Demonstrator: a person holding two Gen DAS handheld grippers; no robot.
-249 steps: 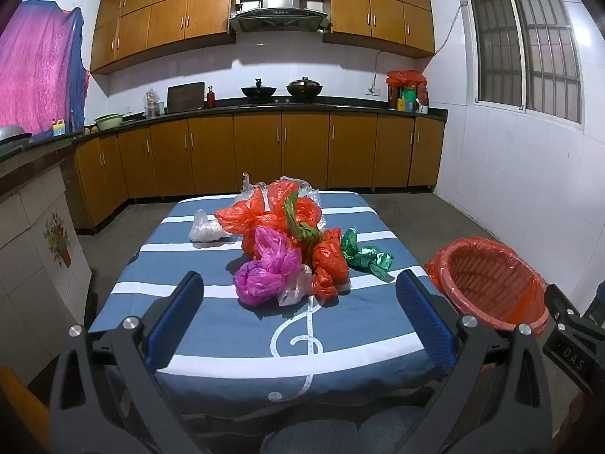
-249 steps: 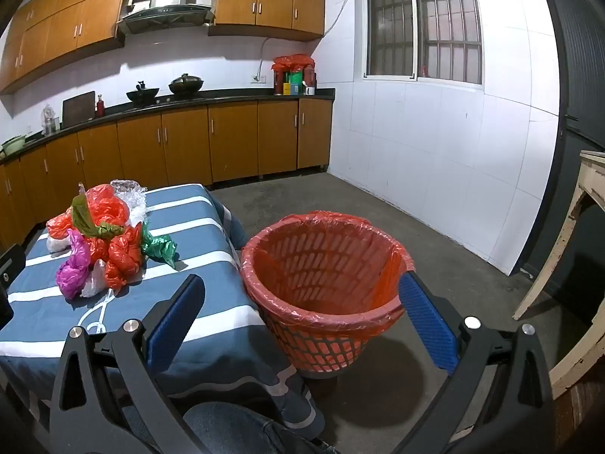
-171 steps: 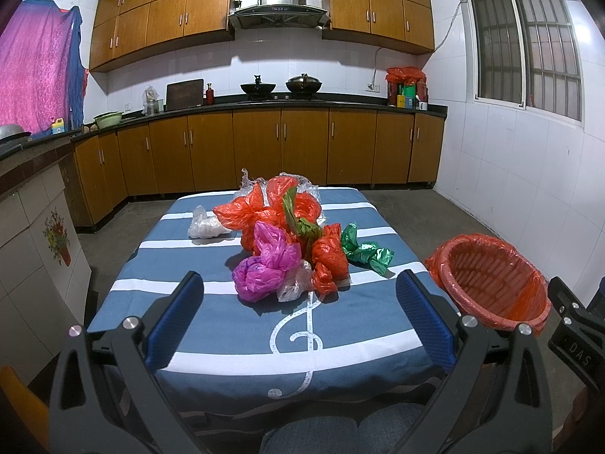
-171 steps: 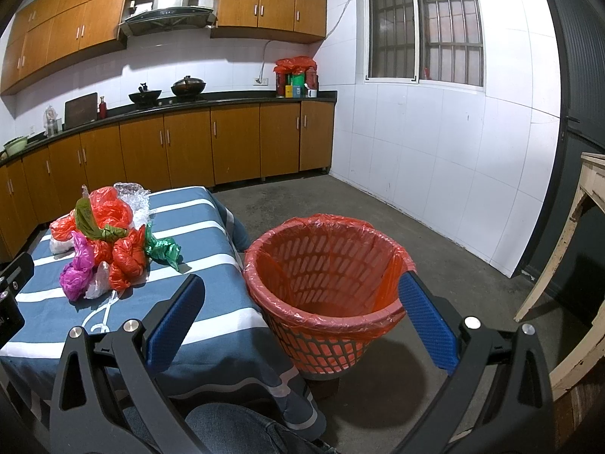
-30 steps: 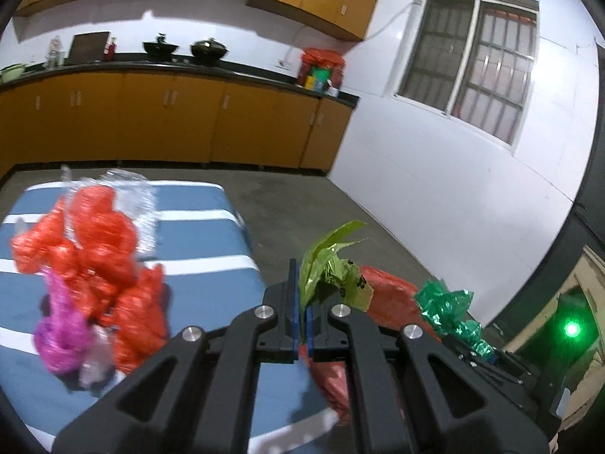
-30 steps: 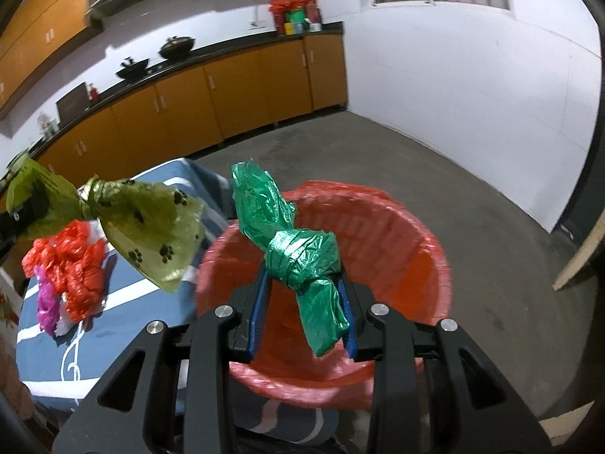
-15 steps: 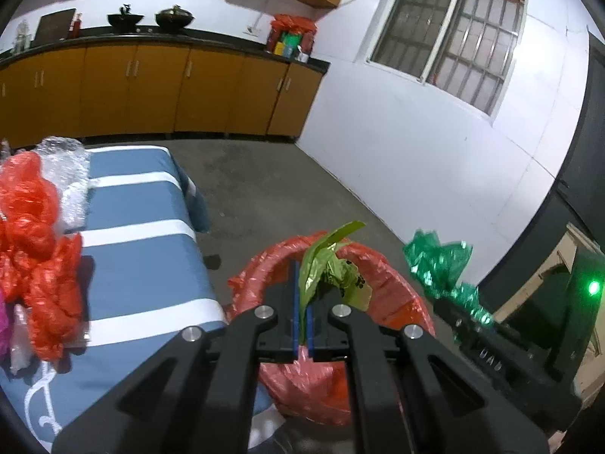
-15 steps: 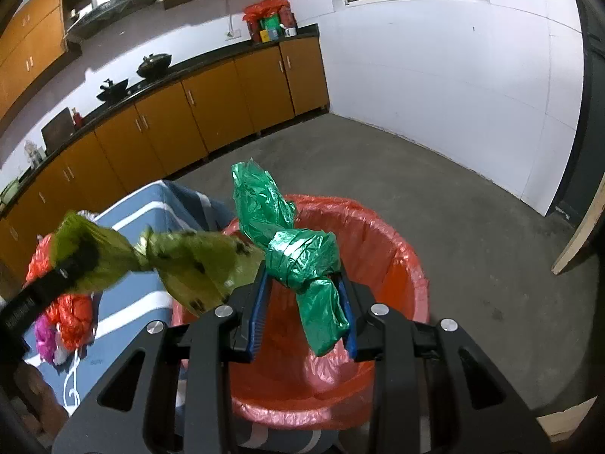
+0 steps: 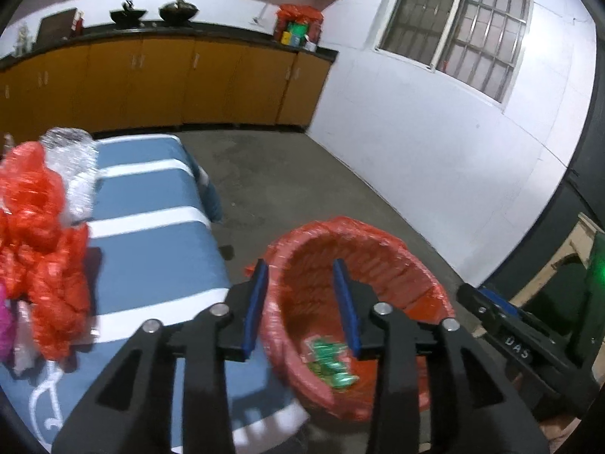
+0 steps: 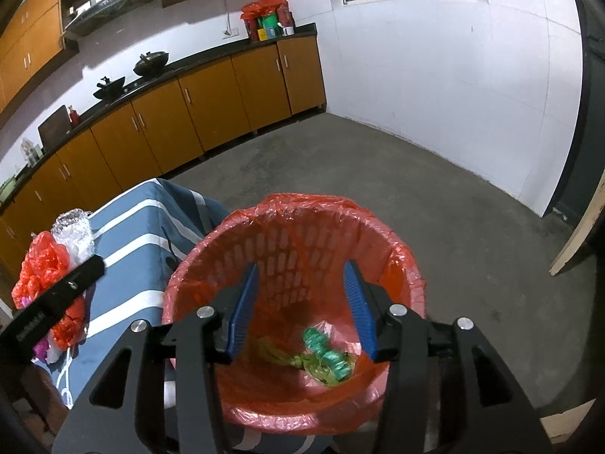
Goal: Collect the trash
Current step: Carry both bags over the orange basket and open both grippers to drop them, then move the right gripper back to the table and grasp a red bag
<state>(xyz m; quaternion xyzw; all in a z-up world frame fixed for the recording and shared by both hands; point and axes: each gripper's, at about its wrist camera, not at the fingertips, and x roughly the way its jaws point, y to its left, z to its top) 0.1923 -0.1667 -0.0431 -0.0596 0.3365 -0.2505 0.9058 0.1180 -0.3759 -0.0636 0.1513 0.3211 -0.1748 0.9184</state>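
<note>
A red mesh trash basket (image 9: 378, 242) (image 10: 397, 253) lined with a red bag stands on the floor beside the table. A shiny green bag (image 10: 327, 353) (image 9: 331, 363) and an olive green bag (image 10: 280, 355) lie at its bottom. My left gripper (image 9: 300, 302) is open and empty above the basket's near rim. My right gripper (image 10: 300, 306) is open and empty over the basket. A pile of red bags (image 9: 41, 234) (image 10: 41, 268), clear plastic (image 9: 75, 166) and a pink bag (image 9: 5, 325) lies on the table.
The table has a blue cloth with white stripes (image 9: 151, 249) (image 10: 136, 249). Orange kitchen cabinets (image 9: 170, 83) run along the far wall. A white wall with a barred window (image 9: 472, 38) is at the right. A pale wooden furniture leg (image 10: 578, 234) stands at the far right.
Both grippers have opened over the basket. The olive bag has left my left gripper and the shiny green bag my right; both now lie in the basket.
</note>
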